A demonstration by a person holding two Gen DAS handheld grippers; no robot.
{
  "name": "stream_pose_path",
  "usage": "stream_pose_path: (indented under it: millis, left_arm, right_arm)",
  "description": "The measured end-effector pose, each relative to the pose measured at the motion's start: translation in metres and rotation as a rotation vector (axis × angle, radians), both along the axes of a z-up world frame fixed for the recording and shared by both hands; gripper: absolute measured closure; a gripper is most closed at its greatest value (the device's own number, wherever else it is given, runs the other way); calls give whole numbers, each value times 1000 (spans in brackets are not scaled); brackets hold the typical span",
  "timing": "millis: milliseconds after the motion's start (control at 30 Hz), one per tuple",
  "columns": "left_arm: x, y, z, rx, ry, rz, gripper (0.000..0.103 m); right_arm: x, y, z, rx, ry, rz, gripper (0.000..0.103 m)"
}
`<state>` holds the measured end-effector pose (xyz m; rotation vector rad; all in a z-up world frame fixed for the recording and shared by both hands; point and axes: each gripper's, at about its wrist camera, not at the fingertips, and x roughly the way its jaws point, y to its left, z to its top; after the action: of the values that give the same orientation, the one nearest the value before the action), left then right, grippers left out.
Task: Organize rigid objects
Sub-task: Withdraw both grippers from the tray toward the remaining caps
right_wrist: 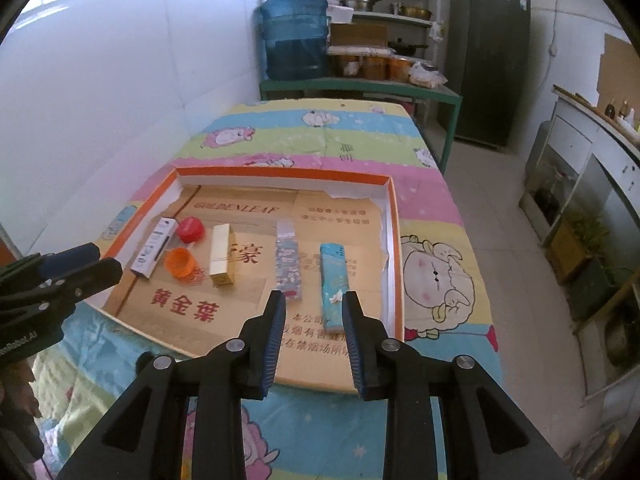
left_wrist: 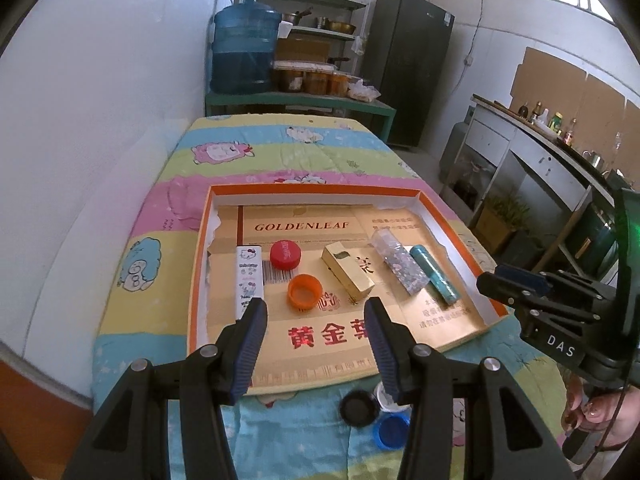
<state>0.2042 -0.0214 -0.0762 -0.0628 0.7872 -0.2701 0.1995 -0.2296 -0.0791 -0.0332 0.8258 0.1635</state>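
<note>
An orange-rimmed cardboard tray (left_wrist: 200,248) (right_wrist: 394,240) lies on a cartoon-print blanket. In it lie a white Hello Kitty box (left_wrist: 249,276) (right_wrist: 154,252), a red cap (left_wrist: 285,254) (right_wrist: 191,229), an orange cap (left_wrist: 304,293) (right_wrist: 180,263), a gold box (left_wrist: 347,276) (right_wrist: 221,254), a patterned clear packet (left_wrist: 399,266) (right_wrist: 289,264) and a teal box (left_wrist: 434,274) (right_wrist: 333,286). My left gripper (left_wrist: 316,312) is open and empty above the tray's near edge. My right gripper (right_wrist: 314,304) is open and empty, just short of the teal box. A black cap (left_wrist: 359,408), a blue cap (left_wrist: 390,432) and a white cap (left_wrist: 384,394) lie on the blanket below my left gripper.
The blanket-covered table (right_wrist: 320,136) runs along a white wall on the left. Behind it stand a green bench (left_wrist: 300,102) with a blue water jug (left_wrist: 244,48) and jars, shelves and a dark fridge (right_wrist: 488,52). A counter (right_wrist: 592,168) lines the right side.
</note>
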Motion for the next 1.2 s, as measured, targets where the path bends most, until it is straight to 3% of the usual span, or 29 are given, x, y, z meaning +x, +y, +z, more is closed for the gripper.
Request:
stream_pose_path:
  millis: [667, 1200]
  left_arm:
    - [-64, 5, 29, -6, -47, -8, 53]
    - [-107, 12, 37, -13, -65, -18, 53]
  right_arm:
    - [-68, 8, 32, 4, -41, -3, 73]
    - [-116, 22, 42, 12, -54, 19, 73]
